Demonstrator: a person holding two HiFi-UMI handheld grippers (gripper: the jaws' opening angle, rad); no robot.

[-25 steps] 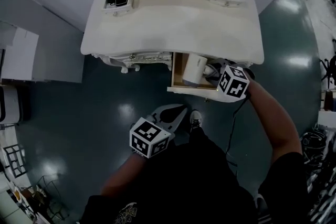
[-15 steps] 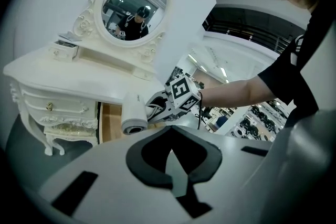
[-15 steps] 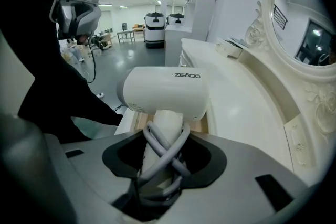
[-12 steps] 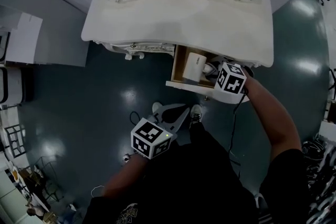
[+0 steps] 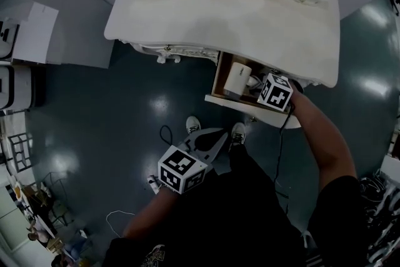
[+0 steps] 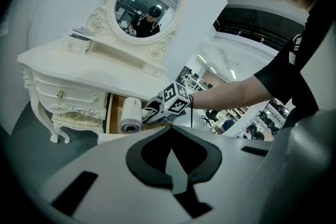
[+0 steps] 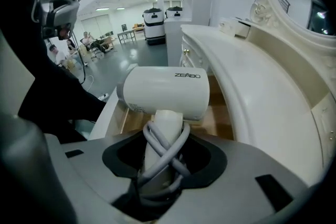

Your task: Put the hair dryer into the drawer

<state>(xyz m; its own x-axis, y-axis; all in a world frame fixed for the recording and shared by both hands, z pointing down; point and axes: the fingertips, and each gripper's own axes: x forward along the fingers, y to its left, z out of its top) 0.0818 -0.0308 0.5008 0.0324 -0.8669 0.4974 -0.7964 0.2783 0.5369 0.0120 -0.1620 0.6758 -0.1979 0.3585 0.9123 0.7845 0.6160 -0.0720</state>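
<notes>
Right gripper [image 7: 161,162] held the white barrel-shaped hair dryer [image 7: 165,93] by its handle, jaws fairly wide around it. Only its own view showed the grey cord wound in crossing loops round that handle, and the wooden floor of the open wood-lined drawer [image 7: 219,119] just below the barrel. The head view placed the dryer inside the drawer's opening, under the edge of the cream carved dressing table [image 5: 219,15]; no view showed whether it touched the bottom. The left gripper view added the barrel's round end facing outward, and the oval framed mirror [image 6: 148,5] above the tabletop. Left gripper [image 6: 172,160] had its jaws together, empty, and the head view showed it well apart from the table, above the dark green glossy floor [image 5: 125,122].
</notes>
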